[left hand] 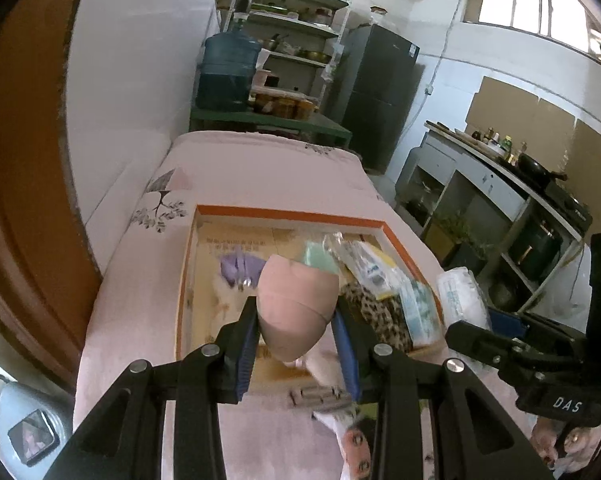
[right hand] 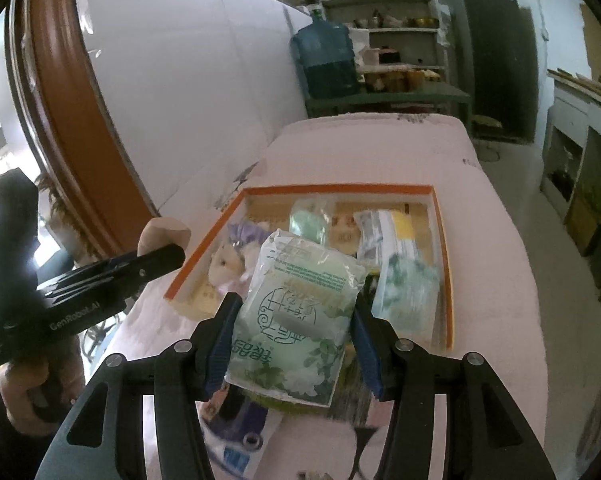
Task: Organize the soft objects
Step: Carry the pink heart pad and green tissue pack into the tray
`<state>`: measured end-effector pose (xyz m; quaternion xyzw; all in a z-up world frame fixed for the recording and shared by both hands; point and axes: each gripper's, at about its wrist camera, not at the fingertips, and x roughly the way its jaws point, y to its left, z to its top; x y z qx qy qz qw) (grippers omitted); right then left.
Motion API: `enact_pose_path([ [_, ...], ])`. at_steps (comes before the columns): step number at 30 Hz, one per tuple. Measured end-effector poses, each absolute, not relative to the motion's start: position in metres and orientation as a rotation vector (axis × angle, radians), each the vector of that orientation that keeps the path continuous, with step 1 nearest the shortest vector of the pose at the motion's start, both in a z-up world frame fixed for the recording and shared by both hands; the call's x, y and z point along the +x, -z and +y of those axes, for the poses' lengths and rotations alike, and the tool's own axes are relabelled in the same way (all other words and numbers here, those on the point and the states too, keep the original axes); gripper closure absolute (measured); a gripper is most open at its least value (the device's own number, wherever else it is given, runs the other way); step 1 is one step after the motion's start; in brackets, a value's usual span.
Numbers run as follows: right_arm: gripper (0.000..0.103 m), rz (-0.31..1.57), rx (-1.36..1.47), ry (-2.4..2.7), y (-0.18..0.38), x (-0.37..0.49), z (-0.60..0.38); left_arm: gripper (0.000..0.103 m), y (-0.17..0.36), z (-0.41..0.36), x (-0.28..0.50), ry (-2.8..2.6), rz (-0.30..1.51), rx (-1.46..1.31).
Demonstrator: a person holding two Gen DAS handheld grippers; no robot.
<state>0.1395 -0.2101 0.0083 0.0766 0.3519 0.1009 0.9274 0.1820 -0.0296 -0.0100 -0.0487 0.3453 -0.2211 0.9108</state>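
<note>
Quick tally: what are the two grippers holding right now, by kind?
Beige fabric roll: 1, in the left gripper
Green plastic-wrapped pack: 1, in the right gripper
Total: 2

Soft daylight from a blown-out window (left hand: 540, 4), fisheye-bent edges, slight blur.
</note>
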Motion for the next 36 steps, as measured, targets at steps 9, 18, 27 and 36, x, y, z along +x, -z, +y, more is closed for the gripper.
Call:
enact_pose_path([
  [9, 0.048, 0.753, 0.144, -0.183, -0.002, 0.182, -0.220, 0.067, 0.010, -0.044, 0.222, 0.445, 0.737, -0.105],
  [18, 0.048, 0.794, 0.144, -0.171, 0.015, 0.215, -0.224, 0.067, 0.027, -0.060, 0.258, 0.422, 0.789, -0.088],
  [27, 0.048, 0.816, 0.110, -0.155, 0.029, 0.231, -0.222, 0.067, 0.036, -0.073, 0.274, 0.410, 0.799, -0.075],
  [36, 0.048, 0.823, 0.096, -0.150, 0.035, 0.239, -0.224, 0.067, 0.044, -0.083, 0.284, 0.406, 0.814, -0.055],
])
